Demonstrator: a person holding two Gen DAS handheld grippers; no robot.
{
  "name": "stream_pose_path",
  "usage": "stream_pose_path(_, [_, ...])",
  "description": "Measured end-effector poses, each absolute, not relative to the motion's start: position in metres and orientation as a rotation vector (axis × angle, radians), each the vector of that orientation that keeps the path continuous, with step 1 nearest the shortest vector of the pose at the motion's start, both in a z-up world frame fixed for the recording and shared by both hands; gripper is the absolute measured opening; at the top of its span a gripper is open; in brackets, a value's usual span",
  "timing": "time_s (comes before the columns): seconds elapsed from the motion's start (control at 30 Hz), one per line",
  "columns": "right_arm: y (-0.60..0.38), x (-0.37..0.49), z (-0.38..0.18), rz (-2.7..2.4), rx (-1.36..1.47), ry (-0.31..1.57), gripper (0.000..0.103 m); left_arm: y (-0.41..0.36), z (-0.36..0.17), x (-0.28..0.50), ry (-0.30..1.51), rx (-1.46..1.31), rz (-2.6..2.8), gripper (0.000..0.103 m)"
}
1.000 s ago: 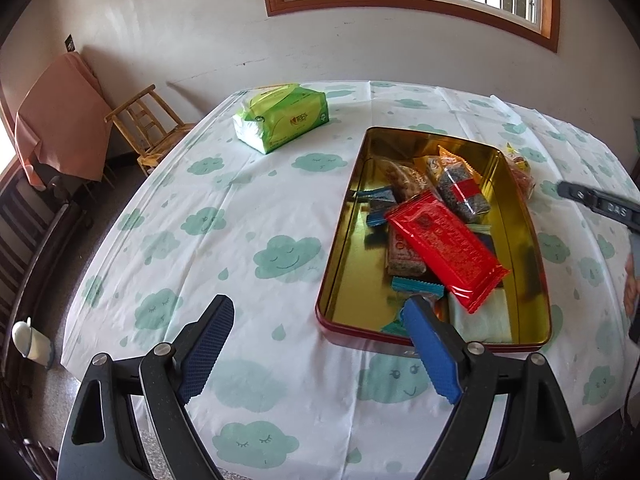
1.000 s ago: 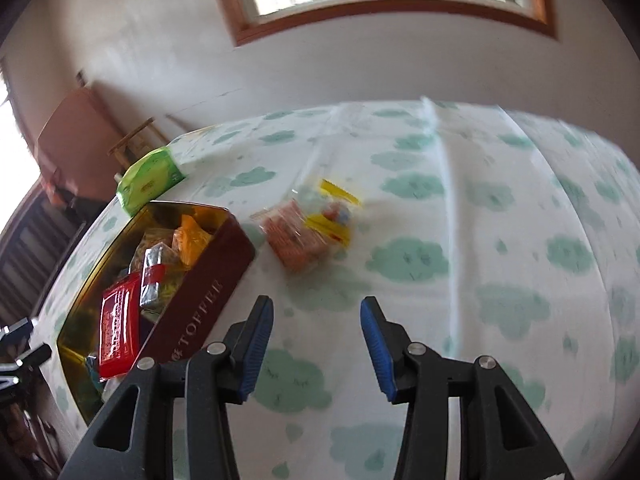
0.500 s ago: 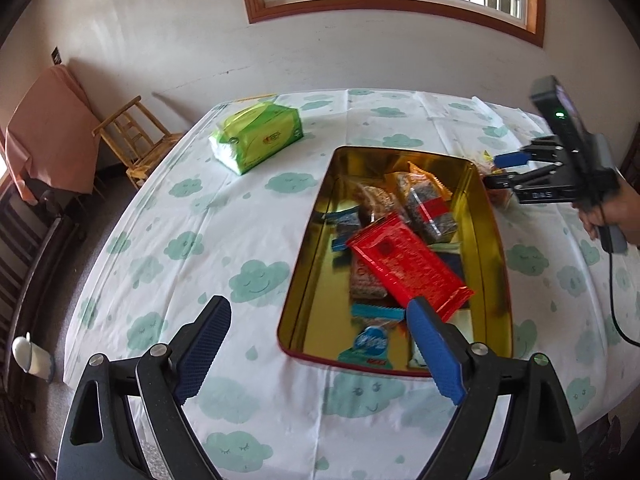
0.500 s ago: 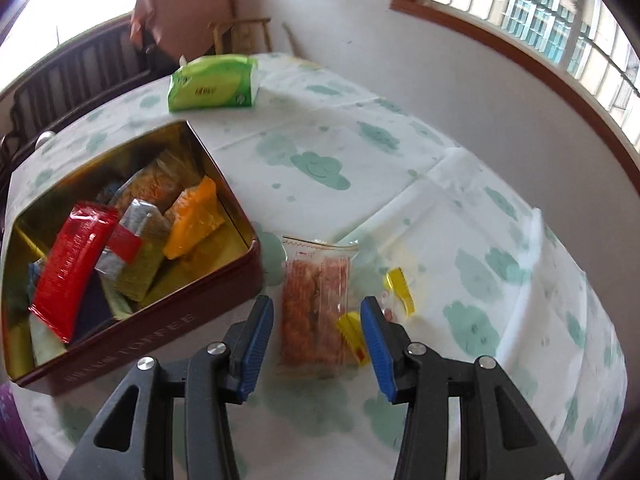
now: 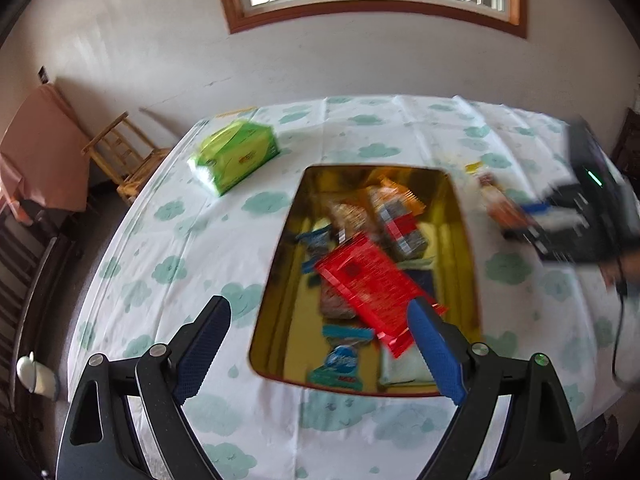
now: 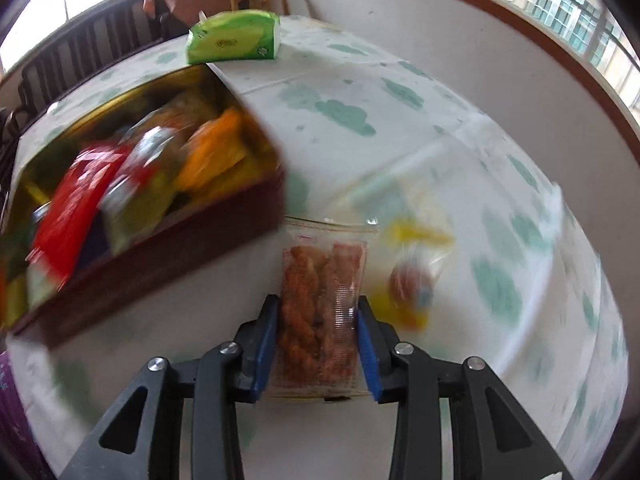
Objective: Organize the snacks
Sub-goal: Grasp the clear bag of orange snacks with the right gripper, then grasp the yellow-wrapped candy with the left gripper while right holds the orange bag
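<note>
A gold-lined red tin (image 5: 280, 256) (image 6: 160, 272) holds several snacks, with a red packet (image 5: 368, 292) (image 6: 76, 200) on top. My left gripper (image 5: 316, 308) hovers open over the tin's near end with nothing between its fingers. Right of the tin, a clear packet of orange twisted snacks (image 6: 316, 264) lies on the cloud-print tablecloth. My right gripper (image 6: 317, 302) has its jaws closing on it, and the blue pads press both long sides. In the left wrist view this gripper (image 5: 560, 220) shows blurred at the right. A yellow-wrapped snack (image 6: 412, 276) lies just right of the packet.
A green tissue pack (image 5: 236, 154) (image 6: 234, 38) sits at the table's far left. A wooden chair (image 5: 120, 156) and a draped pink cloth (image 5: 44, 152) stand beyond the table by the wall. The table's rounded edge runs close below both grippers.
My right gripper dropped onto the clear snack packet and closed on its sides. The left gripper drew back and rose a little, staying open.
</note>
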State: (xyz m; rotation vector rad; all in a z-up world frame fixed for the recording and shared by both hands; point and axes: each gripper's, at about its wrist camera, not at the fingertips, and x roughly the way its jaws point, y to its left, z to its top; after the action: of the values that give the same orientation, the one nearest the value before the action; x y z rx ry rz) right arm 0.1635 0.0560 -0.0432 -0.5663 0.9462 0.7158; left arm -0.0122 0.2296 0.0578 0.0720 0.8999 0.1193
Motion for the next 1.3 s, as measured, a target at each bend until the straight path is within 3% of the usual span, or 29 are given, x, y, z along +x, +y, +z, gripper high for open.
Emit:
stream_pose_path(0.2, [-0.081,0.101,-0.034,0.46,-0.282,0.91,0.037,0.186,0.083,0.019,0.903,0.096,-0.056,0.088])
stream_pose_path(0.47, [-0.233,0.09,-0.049,0.099,0.036,0.903,0.037,0.1,0.091,0.099,0.975,0.061,-0.338,0.088])
stream_pose_path(0.67, [-0.247,0.091,-0.059,0.066,0.081,0.861,0.037,0.044,0.056,0.172,1.094,0.065,-0.359,0.088])
stream_pose_path(0.9, [-0.252,0.092,-0.058,0.116,0.143,0.853,0.037,0.043,0.015,0.231,1.175,0.029,-0.268,0.085])
stream_pose_path(0.97, [-0.251,0.092,-0.058,0.13,0.149,0.853,0.037,0.047,0.002,0.241,1.214,-0.016,-0.258,0.081])
stream_pose_path(1.03, [-0.252,0.091,-0.058,0.145,0.159,0.852,0.037,0.048,-0.011,0.247,1.25,-0.043,-0.237,0.065])
stream_pose_path(1.07, [-0.253,0.091,-0.058,0.149,0.166,0.851,0.037,0.047,-0.015,0.249,1.263,-0.045,-0.233,0.062])
stream_pose_path(1.3, [-0.257,0.091,-0.058,0.168,0.204,0.846,0.037,0.041,-0.038,0.255,1.313,-0.051,-0.181,0.06])
